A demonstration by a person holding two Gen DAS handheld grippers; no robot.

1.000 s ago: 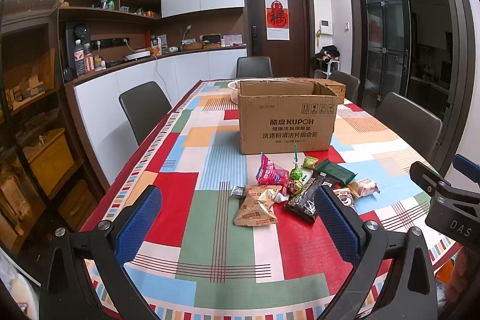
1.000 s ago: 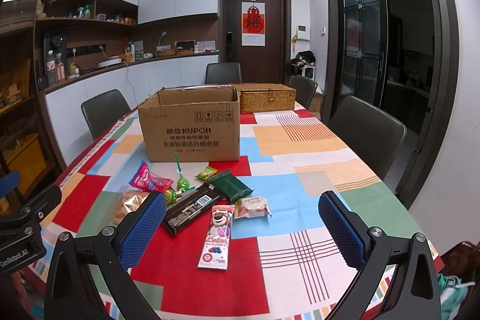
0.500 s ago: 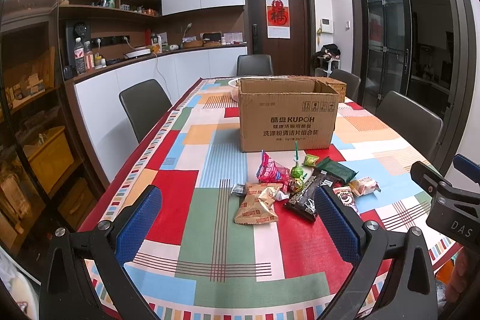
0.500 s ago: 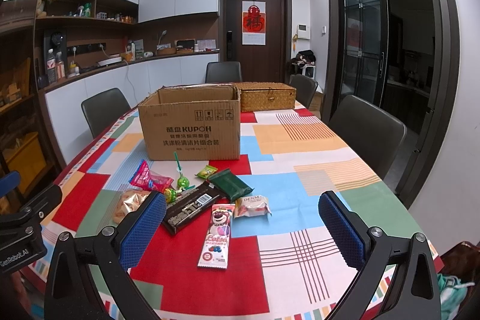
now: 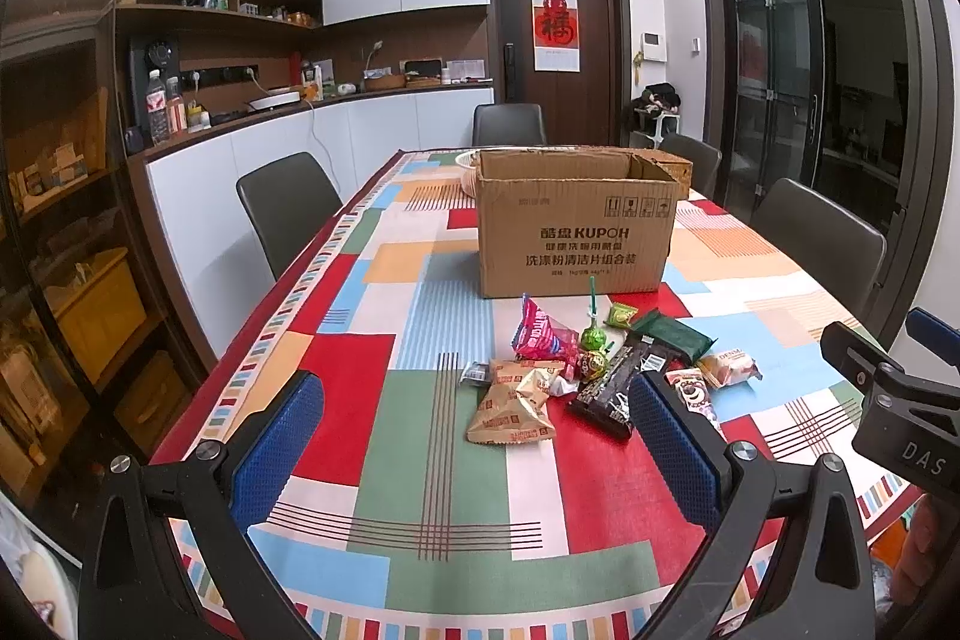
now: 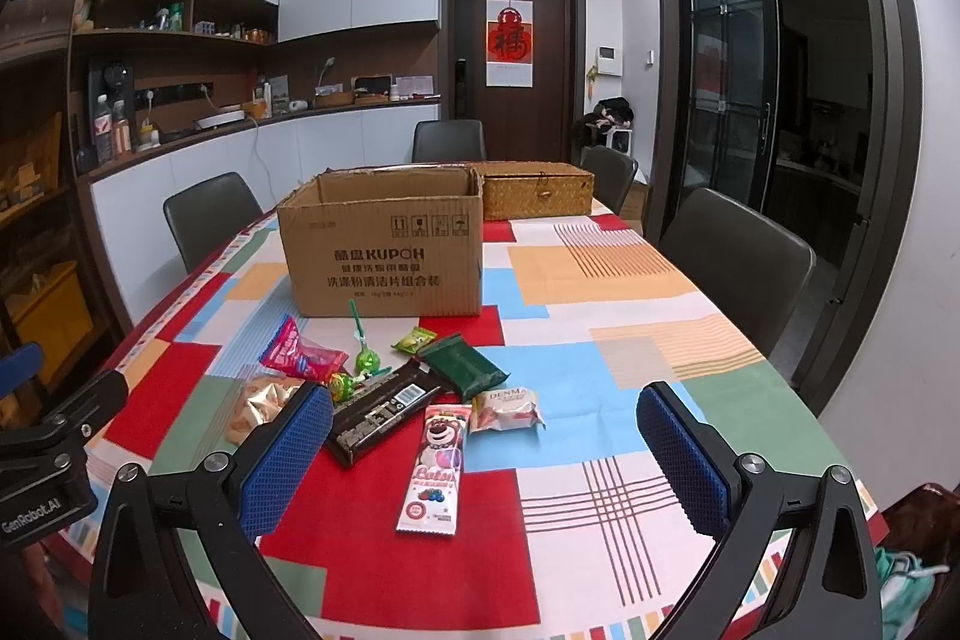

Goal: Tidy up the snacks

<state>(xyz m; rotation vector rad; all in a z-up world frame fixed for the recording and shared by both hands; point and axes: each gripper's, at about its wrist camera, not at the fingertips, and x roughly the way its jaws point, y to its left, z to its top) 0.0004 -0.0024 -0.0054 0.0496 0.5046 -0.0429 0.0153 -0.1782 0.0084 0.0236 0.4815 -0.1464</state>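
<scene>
A heap of snacks lies on the checked tablecloth in front of an open cardboard box (image 5: 573, 235) (image 6: 387, 250): a pink packet (image 5: 540, 337) (image 6: 300, 355), a tan packet (image 5: 510, 409), lollipops (image 6: 363, 358), a dark chocolate bar (image 5: 621, 382) (image 6: 384, 409), a dark green packet (image 6: 462, 364), a bear-printed stick pack (image 6: 438, 466) and a small white packet (image 6: 507, 409). My left gripper (image 5: 474, 448) is open and empty, just short of the heap. My right gripper (image 6: 483, 457) is open and empty, with the stick pack between its fingers' lines.
A woven basket (image 6: 537, 190) stands behind the box. Dark chairs (image 5: 288, 214) (image 6: 738, 262) line both long sides of the table (image 6: 630, 280), and one stands at the far end. A counter runs along the left wall.
Both views have shifted only slightly; the snacks and box lie as before and both grippers stay open.
</scene>
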